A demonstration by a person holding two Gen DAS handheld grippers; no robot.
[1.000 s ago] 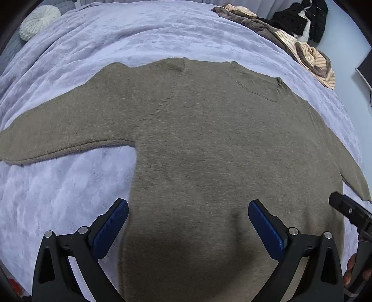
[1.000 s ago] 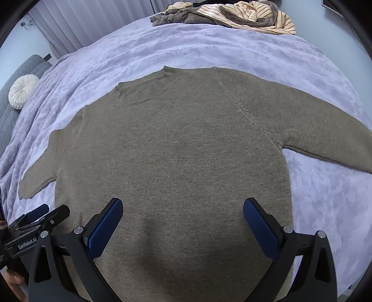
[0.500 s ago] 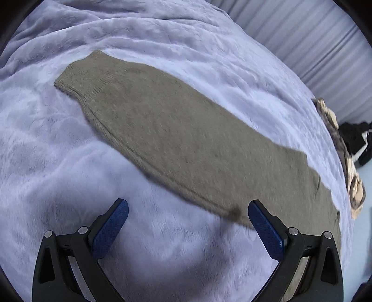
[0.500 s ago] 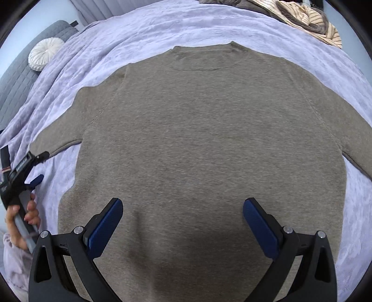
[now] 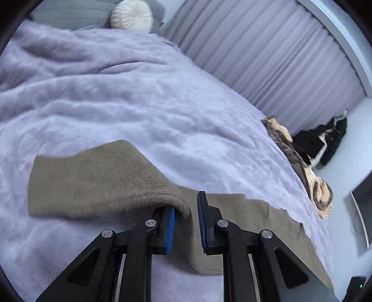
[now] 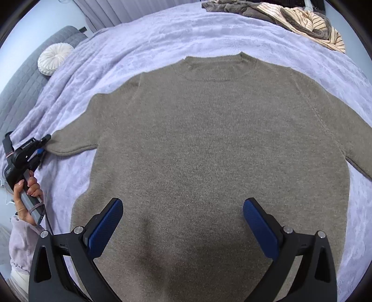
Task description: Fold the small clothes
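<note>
An olive-brown knit sweater [image 6: 220, 144] lies flat, front up, on a lilac fleece blanket [image 6: 162, 34]. My left gripper [image 5: 186, 220] is shut on the edge of the sweater's left sleeve [image 5: 97, 181], which bunches up between the blue pads. In the right wrist view the left gripper [image 6: 40, 145] sits at the sleeve's end at the far left, held by a hand. My right gripper [image 6: 183, 227] is open and empty, hovering above the sweater's lower body.
A pile of striped and brown clothes [image 6: 295, 21] lies at the bed's far right; it also shows in the left wrist view [image 5: 300, 162]. A round white cushion [image 6: 54, 59] rests on a grey headboard at the left. Dark clothes [image 5: 325, 141] lie on the floor.
My left gripper swung left from the sweater's body to the left sleeve, went down and shut on its edge. My right gripper stayed open over the lower body.
</note>
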